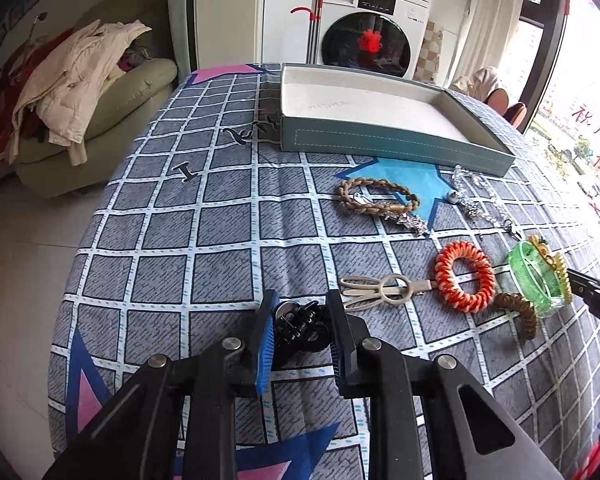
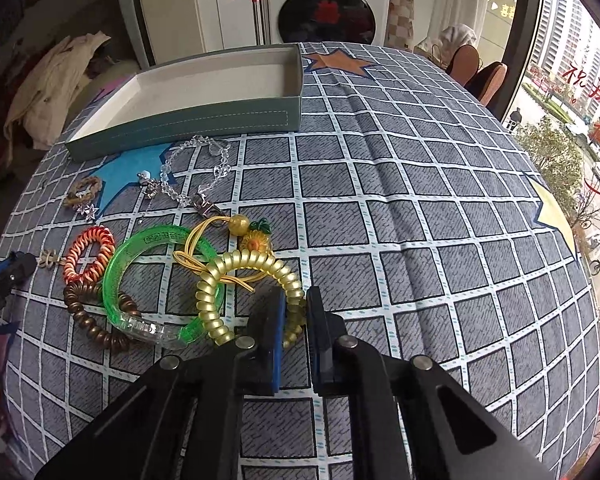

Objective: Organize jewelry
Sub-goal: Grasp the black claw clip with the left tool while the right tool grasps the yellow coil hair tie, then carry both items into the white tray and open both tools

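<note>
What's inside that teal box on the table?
The box shows only its pale lining; no jewelry is visible inside. Its near wall hides a strip of the floor, so that part cannot be checked.

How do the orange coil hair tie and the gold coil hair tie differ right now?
The orange coil hair tie lies free on the tablecloth; the gold coil hair tie is pinched by the right gripper. Orange is two-tone and opaque; gold is plain and glossy. Gold's loop looks larger. Both are spiral bands outside the box.
</note>
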`<state>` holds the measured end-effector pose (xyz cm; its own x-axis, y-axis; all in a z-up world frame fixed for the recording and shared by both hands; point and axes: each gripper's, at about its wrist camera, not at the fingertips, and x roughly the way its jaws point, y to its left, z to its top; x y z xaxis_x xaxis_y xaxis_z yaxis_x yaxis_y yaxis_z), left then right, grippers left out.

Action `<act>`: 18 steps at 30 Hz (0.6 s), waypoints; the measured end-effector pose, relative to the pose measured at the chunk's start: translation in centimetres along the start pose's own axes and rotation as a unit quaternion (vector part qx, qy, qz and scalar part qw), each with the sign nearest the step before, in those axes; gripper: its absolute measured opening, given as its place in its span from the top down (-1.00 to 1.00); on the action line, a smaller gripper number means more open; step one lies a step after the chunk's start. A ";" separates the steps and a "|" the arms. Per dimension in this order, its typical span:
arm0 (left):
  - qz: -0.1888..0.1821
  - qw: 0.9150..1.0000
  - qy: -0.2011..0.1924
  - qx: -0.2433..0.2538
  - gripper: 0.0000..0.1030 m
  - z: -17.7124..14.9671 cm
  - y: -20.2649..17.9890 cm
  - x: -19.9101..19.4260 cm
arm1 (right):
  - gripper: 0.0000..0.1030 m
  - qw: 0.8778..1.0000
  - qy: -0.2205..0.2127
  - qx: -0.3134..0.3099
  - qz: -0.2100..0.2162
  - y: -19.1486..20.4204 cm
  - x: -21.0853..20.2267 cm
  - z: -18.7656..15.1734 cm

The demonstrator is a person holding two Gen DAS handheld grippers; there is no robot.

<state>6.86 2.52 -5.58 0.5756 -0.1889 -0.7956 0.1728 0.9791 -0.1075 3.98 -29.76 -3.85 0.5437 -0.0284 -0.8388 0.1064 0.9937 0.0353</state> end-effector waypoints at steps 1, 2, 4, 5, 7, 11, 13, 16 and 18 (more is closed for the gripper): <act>-0.005 1.000 0.000 -0.003 0.15 0.0 0.1 -0.1 | 0.78 1.000 -0.003 0.005 0.002 -0.2 -0.2 -0.1; -0.009 1.000 -0.001 -0.006 0.15 0.1 0.2 -0.3 | 0.78 1.000 -0.006 0.009 0.004 -0.5 -0.4 -0.1; -0.017 1.000 -0.005 -0.010 0.15 0.3 0.4 -0.8 | 0.78 1.000 -0.013 0.015 0.009 -0.9 -0.8 0.1; -0.021 1.000 -0.007 -0.012 0.15 0.3 0.5 -1.1 | 0.78 1.000 -0.017 0.017 0.010 -1.1 -1.1 0.2; -0.030 0.999 -0.012 -0.014 0.15 0.6 0.7 -1.8 | 0.78 0.999 -0.025 0.019 0.013 -1.4 -1.6 0.5; -0.039 0.999 -0.023 -0.014 0.15 1.5 0.7 -3.0 | 0.78 0.998 -0.037 0.028 0.029 -1.7 -2.6 1.6; -0.043 0.999 -0.029 -0.013 0.15 2.1 0.7 -3.6 | 0.78 0.998 -0.043 0.032 0.040 -1.7 -3.0 2.4; -0.053 0.998 -0.036 -0.013 0.15 3.7 0.5 -4.2 | 0.78 0.997 -0.048 0.034 0.059 -1.3 -3.3 3.9; -0.055 0.998 -0.040 -0.009 0.15 4.9 0.2 -4.2 | 0.78 0.996 -0.051 0.032 0.070 -0.8 -3.4 5.1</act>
<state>8.37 3.09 0.64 0.6161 -0.2995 -0.7285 0.2235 0.9533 -0.2030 6.30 -31.04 1.72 0.6379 0.0961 -0.7641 0.0747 0.9798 0.1857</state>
